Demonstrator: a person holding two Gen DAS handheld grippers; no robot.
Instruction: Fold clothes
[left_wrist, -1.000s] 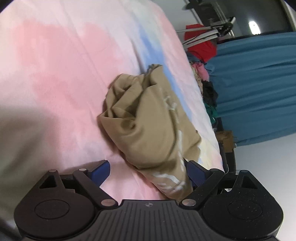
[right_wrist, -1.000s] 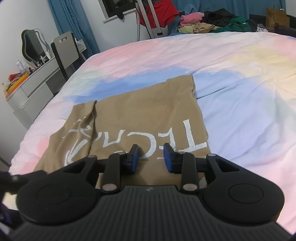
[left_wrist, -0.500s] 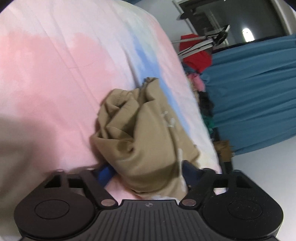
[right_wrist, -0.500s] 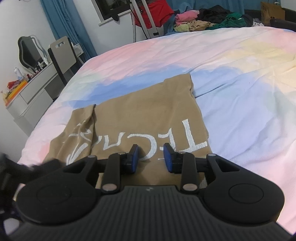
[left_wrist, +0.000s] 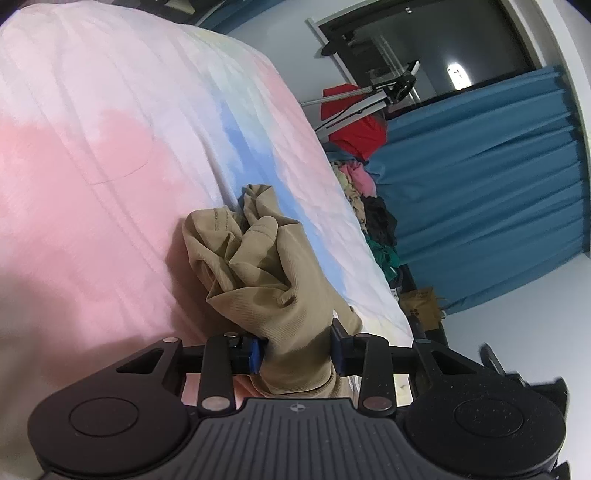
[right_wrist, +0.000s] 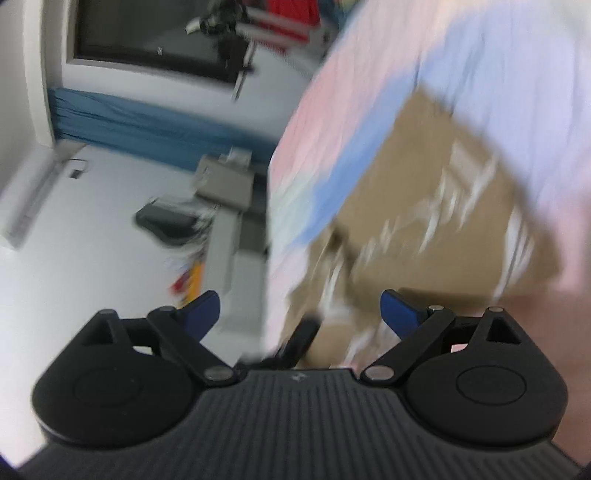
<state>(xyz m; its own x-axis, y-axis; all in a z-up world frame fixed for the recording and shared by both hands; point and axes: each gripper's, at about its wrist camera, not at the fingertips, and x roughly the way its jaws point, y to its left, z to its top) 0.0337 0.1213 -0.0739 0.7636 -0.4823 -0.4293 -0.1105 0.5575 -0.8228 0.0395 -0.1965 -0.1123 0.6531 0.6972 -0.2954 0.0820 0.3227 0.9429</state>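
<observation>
Now that our left gripper (left_wrist: 295, 356) has closed on a bunched fold of the tan printed cotton T-shirt (left_wrist: 273, 280), where a second ago it stood wide open, we can start the fold. Our right gripper (right_wrist: 300, 308) has swung wide open, holding nothing. That shirt lies near the edge of the pastel pink-and-blue bed sheet (left_wrist: 110, 155); blue curtains (left_wrist: 480, 206) hang beyond.

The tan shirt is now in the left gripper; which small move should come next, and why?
Probably bring the right gripper onto the tan shirt and close it. Its jaws stand open and empty, while the left gripper already pinches a bunched fold on the bed.
</observation>
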